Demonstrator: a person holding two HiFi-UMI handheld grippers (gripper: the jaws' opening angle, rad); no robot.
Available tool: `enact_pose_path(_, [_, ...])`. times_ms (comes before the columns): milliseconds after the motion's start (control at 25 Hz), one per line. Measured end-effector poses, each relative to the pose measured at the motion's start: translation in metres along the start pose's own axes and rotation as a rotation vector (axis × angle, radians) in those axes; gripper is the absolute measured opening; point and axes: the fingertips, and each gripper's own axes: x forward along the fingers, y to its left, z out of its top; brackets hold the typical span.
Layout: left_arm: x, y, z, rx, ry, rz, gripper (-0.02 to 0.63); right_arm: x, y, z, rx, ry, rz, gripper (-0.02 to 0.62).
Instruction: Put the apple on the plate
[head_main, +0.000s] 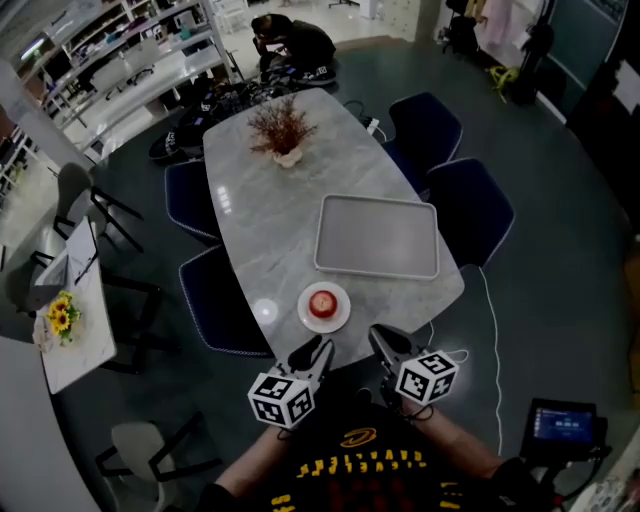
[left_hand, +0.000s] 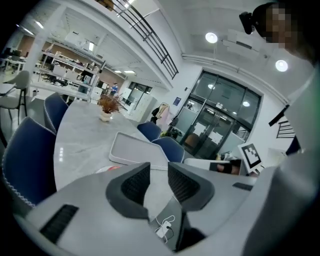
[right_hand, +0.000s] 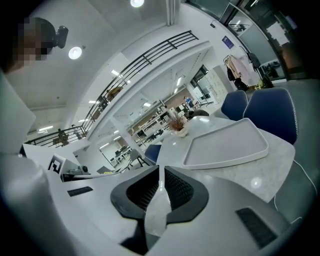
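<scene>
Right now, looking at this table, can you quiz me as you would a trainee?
1. True or false: the apple is on the plate.
2. Whose jaws stand apart with nothing between them? A) left gripper B) right gripper
3. Fill in: beyond the plate lies a grey ____.
Key: 1 true. 2 A; the right gripper is shut. 3 tray.

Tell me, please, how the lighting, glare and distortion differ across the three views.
Head view: dim and even, with small glints on the table and curved room edges. Left gripper view: strong fisheye bend, dark corners, two ceiling lamps flaring white. Right gripper view: the same bend, and a bright glint on the table near the tray.
</scene>
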Motion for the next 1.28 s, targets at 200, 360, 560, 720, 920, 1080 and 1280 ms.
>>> enact_pose_path(200, [0.008, 0.052, -0.01, -0.075, 0.052, 0.084, 0.133, 0.024, -0.011, -0.014, -0.022, 0.069, -0.037, 0.084])
enact_pose_path(360, [0.021, 0.093, -0.025, -0.15, 0.098, 0.136, 0.133, 0.046, -0.034, -0.034, -0.002, 0.152, -0.067, 0.084])
enact_pose_path(560, [0.033, 0.127, -0.044, -0.195, 0.166, 0.168, 0.133, 0.068, -0.051, -0.047, 0.021, 0.21, -0.093, 0.084])
enact_pose_path(720, [0.042, 0.145, -0.054, -0.202, 0.211, 0.187, 0.133, 0.084, -0.062, -0.054, 0.02, 0.245, -0.112, 0.112])
enact_pose_path(920, [0.049, 0.161, -0.067, -0.178, 0.269, 0.206, 0.133, 0.098, -0.074, -0.067, 0.008, 0.293, -0.129, 0.112])
enact_pose_path(1080, [0.063, 0.177, -0.085, -0.258, 0.325, 0.209, 0.134, 0.114, -0.092, -0.084, 0.003, 0.35, -0.144, 0.112])
enact_pose_path(1280, [0.078, 0.191, -0.101, -0.321, 0.367, 0.21, 0.134, 0.132, -0.12, -0.115, 0.083, 0.437, -0.179, 0.111])
